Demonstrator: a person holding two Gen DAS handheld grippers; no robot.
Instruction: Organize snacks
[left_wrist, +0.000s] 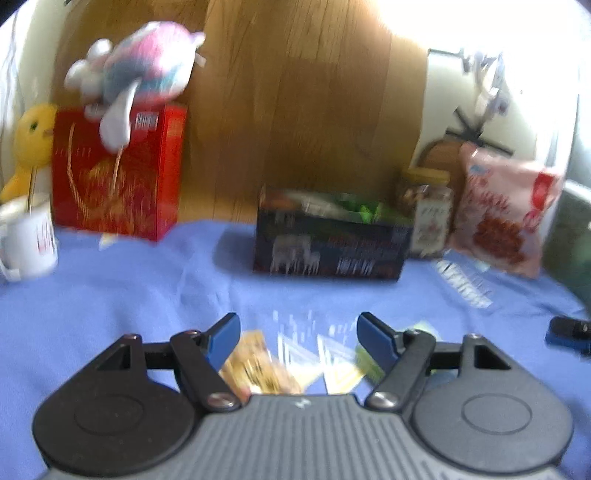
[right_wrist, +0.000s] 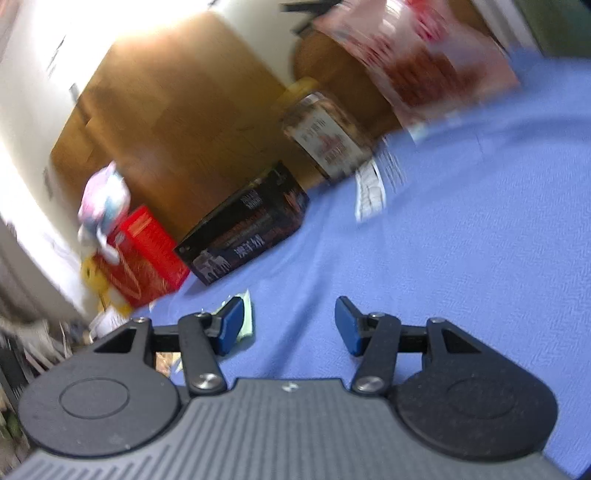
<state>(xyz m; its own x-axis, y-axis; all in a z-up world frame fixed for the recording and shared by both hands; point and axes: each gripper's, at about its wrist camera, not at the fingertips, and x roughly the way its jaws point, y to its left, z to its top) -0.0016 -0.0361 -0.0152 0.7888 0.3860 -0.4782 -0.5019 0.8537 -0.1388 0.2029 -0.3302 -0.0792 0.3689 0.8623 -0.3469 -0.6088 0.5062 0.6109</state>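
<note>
My left gripper (left_wrist: 297, 332) is open and empty, low over a blue cloth (left_wrist: 129, 302). Small snack packets lie just under it: a yellow-brown one (left_wrist: 255, 365) and a green one (left_wrist: 364, 363). Behind stands an open black box (left_wrist: 328, 243) with green packets inside. A jar with a yellow lid (left_wrist: 424, 210) and a pink snack bag (left_wrist: 502, 218) stand to its right. My right gripper (right_wrist: 290, 321) is open and empty over the cloth (right_wrist: 461, 258), tilted. It sees the black box (right_wrist: 247, 232), the jar (right_wrist: 325, 129), the pink bag (right_wrist: 413, 55) and a green packet (right_wrist: 247, 314) by its left finger.
A red box (left_wrist: 118, 173) stands at the back left with a pink plush toy (left_wrist: 136, 70) on it, a yellow plush (left_wrist: 31, 147) and a white mug (left_wrist: 27, 236) beside it. A wooden panel (left_wrist: 295, 103) backs the table. The other gripper's fingertip (left_wrist: 569, 330) shows at right.
</note>
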